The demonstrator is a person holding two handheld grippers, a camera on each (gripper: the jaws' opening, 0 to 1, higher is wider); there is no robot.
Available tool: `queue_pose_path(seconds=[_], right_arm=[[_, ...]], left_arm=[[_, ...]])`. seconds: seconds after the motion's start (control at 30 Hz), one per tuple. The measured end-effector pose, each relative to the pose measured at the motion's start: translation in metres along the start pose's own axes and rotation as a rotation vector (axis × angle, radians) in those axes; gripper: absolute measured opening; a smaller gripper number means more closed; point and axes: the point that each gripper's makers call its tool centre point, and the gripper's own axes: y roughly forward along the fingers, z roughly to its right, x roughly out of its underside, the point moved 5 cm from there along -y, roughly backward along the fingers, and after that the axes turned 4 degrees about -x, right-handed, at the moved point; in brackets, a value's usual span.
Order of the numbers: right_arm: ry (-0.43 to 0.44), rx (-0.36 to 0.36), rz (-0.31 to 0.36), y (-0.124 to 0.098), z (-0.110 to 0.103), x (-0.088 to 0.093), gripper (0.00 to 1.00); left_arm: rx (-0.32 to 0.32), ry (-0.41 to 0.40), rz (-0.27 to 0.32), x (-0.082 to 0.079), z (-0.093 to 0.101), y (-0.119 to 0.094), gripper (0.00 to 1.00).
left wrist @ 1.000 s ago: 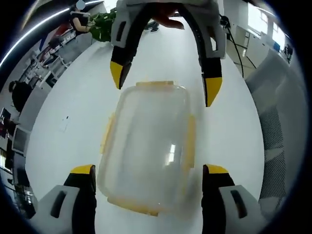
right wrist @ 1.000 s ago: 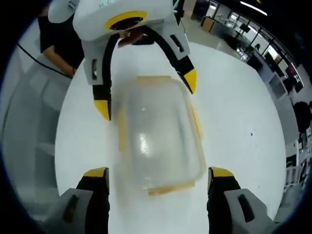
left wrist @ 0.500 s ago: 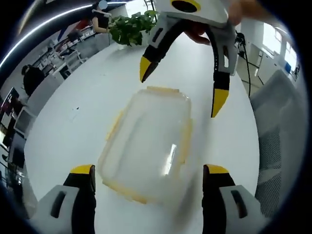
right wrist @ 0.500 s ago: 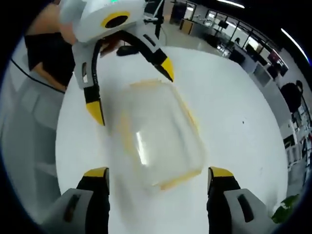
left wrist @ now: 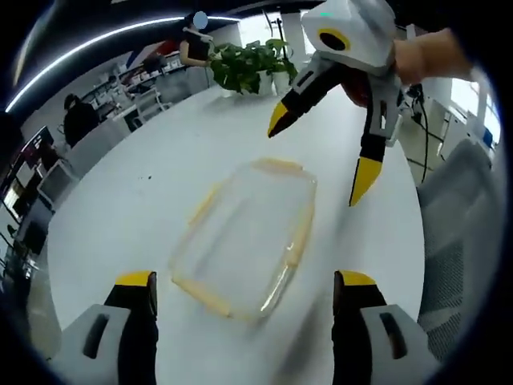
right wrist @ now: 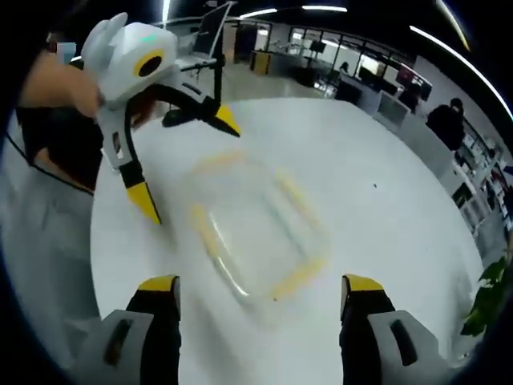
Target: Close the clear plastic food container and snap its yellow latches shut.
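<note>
White table [left wrist: 160,176] bears 1 clear, yellow-latched container [left wrist: 244,237] and potted plants [left wrist: 252,64].

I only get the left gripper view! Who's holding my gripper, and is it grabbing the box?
Observer: The right gripper view shows a hand holding your left gripper. Its jaws are spread open past the far end of the container, with nothing between them.
Operator: Is somebody standing there?
Observer: Yes, a person in a dark top stands at the edge of the table, behind that gripper.
Operator: Anything else on the table?
Observer: A small dark object lies beyond your gripper. I cannot tell what it is.
</note>
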Motion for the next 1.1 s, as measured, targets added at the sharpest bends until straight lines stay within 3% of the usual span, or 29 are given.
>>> queue_pose_path(seconds=[0.17, 0.47, 1.1], right_arm=[[0.049, 0.017, 0.044, -0.006, -0.005, 0.003, 0.82], [0.084, 0.042, 0.077, -0.015, -0.016, 0.012, 0.82], [0.156, 0.13, 0.181, -0.049, -0.042, 0.039, 0.81]], left_arm=[[-0.009, -0.086, 0.037, 0.004, 0.0, -0.006, 0.92], [-0.035, -0.156, 0.063, 0.014, 0.003, -0.021, 0.92], [-0.082, -0.227, 0.153, 0.026, 0.029, -0.062, 0.93]])
